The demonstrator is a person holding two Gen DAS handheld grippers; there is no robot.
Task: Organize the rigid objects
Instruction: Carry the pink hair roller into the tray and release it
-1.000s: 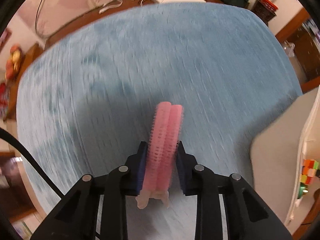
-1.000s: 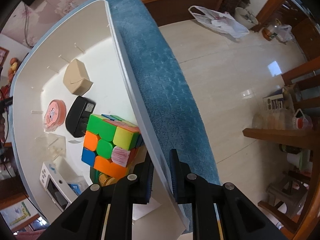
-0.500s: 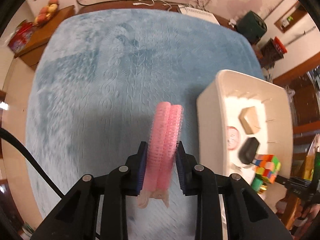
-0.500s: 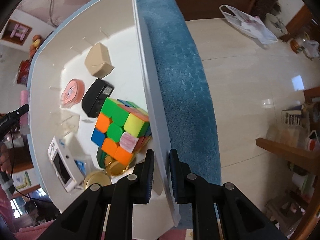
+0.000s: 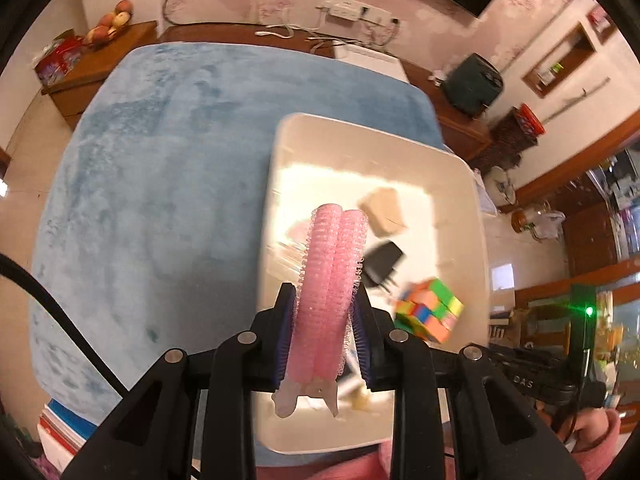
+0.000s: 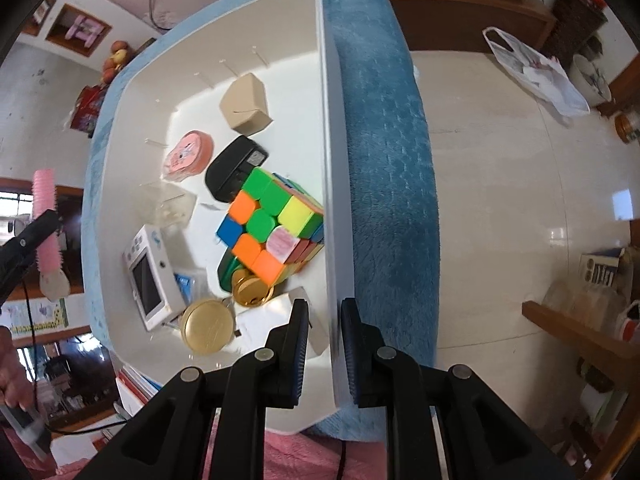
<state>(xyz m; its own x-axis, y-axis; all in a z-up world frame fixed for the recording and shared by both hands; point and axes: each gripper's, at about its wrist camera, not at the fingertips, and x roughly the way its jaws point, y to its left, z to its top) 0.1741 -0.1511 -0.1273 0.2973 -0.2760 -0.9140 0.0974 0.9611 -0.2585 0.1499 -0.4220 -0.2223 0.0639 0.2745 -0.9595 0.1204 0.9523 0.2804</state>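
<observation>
A: Biggest first. Counter under a blue plush cover [image 5: 160, 184]. White bin [image 5: 360, 136] sits on its right part.

B: Bin contents?

A: Colour cube [image 6: 272, 228] against the right wall, black charger [image 6: 234, 168] just beyond it, tan box [image 6: 244, 104] at the far end. Smaller bits nearer: white gadget w/ screen [image 6: 152, 276], gold tins.

B: Task item?

A: Pink hair rollers [image 5: 330, 280], two side by side. Left gripper [image 5: 325, 294] fingers clenched on them, held in the air above the bin's left half, touching nothing below.

B: Right gripper [image 6: 324, 308]?

A: Straddles the bin's right wall. Jaws have just been opening. Wall is between the fingers, inner pad shows a gap, so I read it as let go.

B: Step?

A: Prob. the carry is done and the drop-off is due. Next move calls for lowering the rollers into a free patch left of the charger, then releasing.

B: Unclear?

A: Rollers hide the bin floor beneath them. Cube is blurred in left view. Near bin corner is cut off by the fingers. Clear box [image 6: 172, 204] is hard to make out, contents unknown.
</observation>
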